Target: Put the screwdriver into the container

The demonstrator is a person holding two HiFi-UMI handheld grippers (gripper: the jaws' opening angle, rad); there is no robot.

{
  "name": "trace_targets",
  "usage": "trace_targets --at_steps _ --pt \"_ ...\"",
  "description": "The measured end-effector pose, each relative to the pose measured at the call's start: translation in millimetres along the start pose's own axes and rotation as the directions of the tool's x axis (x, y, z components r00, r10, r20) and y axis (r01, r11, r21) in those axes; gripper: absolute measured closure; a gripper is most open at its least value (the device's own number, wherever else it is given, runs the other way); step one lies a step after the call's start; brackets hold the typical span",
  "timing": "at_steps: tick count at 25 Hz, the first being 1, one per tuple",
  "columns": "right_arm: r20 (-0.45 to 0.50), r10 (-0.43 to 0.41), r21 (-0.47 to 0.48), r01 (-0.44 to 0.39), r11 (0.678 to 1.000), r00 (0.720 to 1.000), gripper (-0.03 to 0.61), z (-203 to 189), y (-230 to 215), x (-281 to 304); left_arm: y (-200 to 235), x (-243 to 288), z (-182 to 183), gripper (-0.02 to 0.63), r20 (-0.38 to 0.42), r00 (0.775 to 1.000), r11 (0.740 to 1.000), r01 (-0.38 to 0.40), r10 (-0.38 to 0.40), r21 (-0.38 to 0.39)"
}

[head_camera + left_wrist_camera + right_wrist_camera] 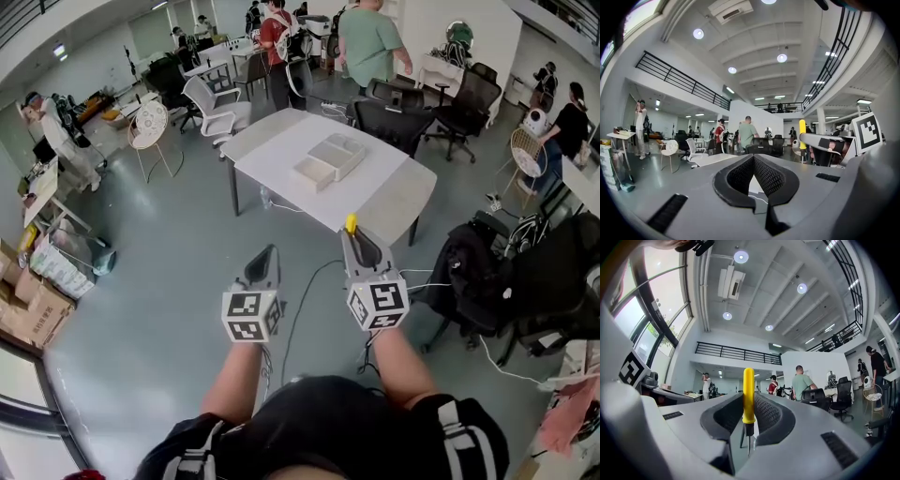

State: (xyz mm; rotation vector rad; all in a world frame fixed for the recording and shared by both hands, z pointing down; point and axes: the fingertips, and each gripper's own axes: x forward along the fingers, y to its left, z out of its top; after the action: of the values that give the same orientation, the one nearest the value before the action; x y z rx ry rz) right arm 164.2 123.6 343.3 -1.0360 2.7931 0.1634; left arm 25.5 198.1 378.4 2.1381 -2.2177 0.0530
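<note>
My right gripper (354, 234) is shut on a yellow-handled screwdriver (351, 223). In the right gripper view the screwdriver (748, 394) stands upright between the pads, handle sticking out past the fingertips and metal shaft pointing back toward the camera. My left gripper (270, 251) is shut with nothing in it; its pads (740, 176) meet at the tips. Both grippers hang over the grey floor, short of the white table (281, 141). On that table lies the white container (330, 159), a shallow box. From the left gripper view the right gripper (825, 140) and the screwdriver (802, 133) show at the right.
Black office chairs (394, 117) stand behind the table, and a white chair (214, 105) at its far left. Chairs draped with dark clothing (525, 281) crowd the right. Cardboard boxes (33, 309) sit at the left. Cables (300, 309) run across the floor. Several people stand at the back.
</note>
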Motion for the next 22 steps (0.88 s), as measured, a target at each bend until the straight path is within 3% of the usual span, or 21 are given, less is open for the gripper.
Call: trace_targets --at_steps 22 --pt "-0.003 -0.033 -0.012 0.033 0.999 0.999 0.512 -12 48 50 75 10 -5 0.607 0.014 0.999 0.999 0.036 -0.036 -0.004"
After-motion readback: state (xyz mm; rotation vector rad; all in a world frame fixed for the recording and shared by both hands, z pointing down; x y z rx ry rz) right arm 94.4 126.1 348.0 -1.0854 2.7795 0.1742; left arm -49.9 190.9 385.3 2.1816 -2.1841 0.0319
